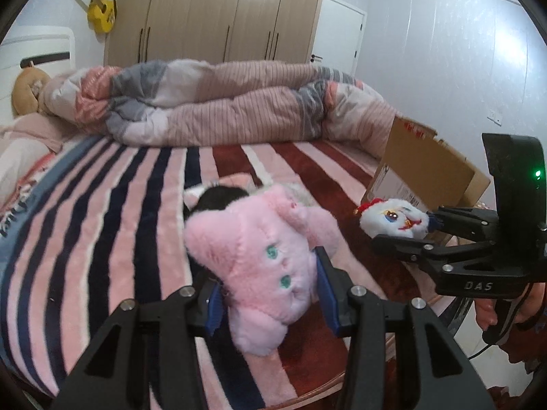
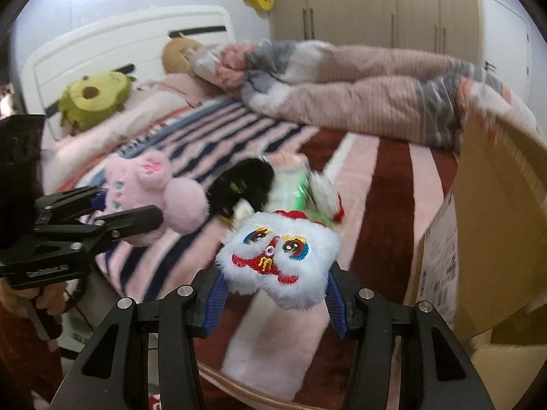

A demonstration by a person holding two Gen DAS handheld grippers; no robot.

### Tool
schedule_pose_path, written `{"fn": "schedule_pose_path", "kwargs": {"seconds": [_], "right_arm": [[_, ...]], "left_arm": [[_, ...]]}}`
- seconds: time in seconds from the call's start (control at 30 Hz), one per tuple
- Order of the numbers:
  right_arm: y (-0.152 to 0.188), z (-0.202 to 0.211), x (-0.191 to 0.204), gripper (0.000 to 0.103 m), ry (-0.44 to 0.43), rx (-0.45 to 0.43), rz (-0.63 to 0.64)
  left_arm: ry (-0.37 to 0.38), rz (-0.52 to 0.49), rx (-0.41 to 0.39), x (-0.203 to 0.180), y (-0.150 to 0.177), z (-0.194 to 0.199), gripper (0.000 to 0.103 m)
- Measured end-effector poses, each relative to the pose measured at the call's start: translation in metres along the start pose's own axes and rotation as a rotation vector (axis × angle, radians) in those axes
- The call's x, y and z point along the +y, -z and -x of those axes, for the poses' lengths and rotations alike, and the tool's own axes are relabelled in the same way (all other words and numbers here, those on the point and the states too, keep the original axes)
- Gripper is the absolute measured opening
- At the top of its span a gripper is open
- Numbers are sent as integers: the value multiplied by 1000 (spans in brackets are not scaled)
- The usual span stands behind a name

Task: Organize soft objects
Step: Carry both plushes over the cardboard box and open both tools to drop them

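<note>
My right gripper point(image 2: 273, 294) has its fingers closed on the white lion plush point(image 2: 278, 259), held above the near edge of the bed point(image 2: 393, 177); the cardboard box point(image 2: 495, 222) stands at the bed's right edge, just to the right of that plush, so I judge the right arm is the nearer one to drop first. My left gripper point(image 1: 266, 294) clamps the pink plush point(image 1: 259, 259), its long axis running away from the fingers, farther from the box.

Matte black angular gripper frames with silver screw heads, ribbed blue fingers point(image 1: 327, 295), white "DAS" lettering, green indicator light, black cable, bare skin.
</note>
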State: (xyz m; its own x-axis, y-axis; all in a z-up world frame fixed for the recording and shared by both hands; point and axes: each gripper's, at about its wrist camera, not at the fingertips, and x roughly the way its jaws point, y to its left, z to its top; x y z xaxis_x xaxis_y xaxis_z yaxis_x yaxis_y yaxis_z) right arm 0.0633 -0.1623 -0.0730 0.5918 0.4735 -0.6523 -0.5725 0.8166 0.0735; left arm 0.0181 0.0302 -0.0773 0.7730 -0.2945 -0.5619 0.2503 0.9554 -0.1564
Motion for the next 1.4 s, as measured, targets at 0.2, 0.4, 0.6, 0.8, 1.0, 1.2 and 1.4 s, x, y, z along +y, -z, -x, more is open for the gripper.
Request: {"fn": "schedule_pose_path", "kwargs": {"seconds": [0.2,0.4,0.6,0.8,1.0,1.2,1.4], "right_arm": [[-29,52,-8,46,-59,-104,35],[-38,113,-52,46,6,-191,16],[-21,142,-117,46,95,-169,-60],[4,134,-177,48,115,-103,-129],[12,117,-192,52,121,-71,-90],[14,110,-199,65,111,-73,-84],[15,109,-201,65,110,-71,-90]], "left_arm": [[-22,-58,-43,-24,-31,26,43],[-22,-143,-77,-75,-70,29,43],[66,-244,-71,-153,-113,4,43],[142,-329,-13,-226,-147,-40,43],[118,-355,55,-256,-159,-77,44],[82,-373,108,-263,-156,-105,47],[57,-395,103,-262,-158,-114,83]]}}
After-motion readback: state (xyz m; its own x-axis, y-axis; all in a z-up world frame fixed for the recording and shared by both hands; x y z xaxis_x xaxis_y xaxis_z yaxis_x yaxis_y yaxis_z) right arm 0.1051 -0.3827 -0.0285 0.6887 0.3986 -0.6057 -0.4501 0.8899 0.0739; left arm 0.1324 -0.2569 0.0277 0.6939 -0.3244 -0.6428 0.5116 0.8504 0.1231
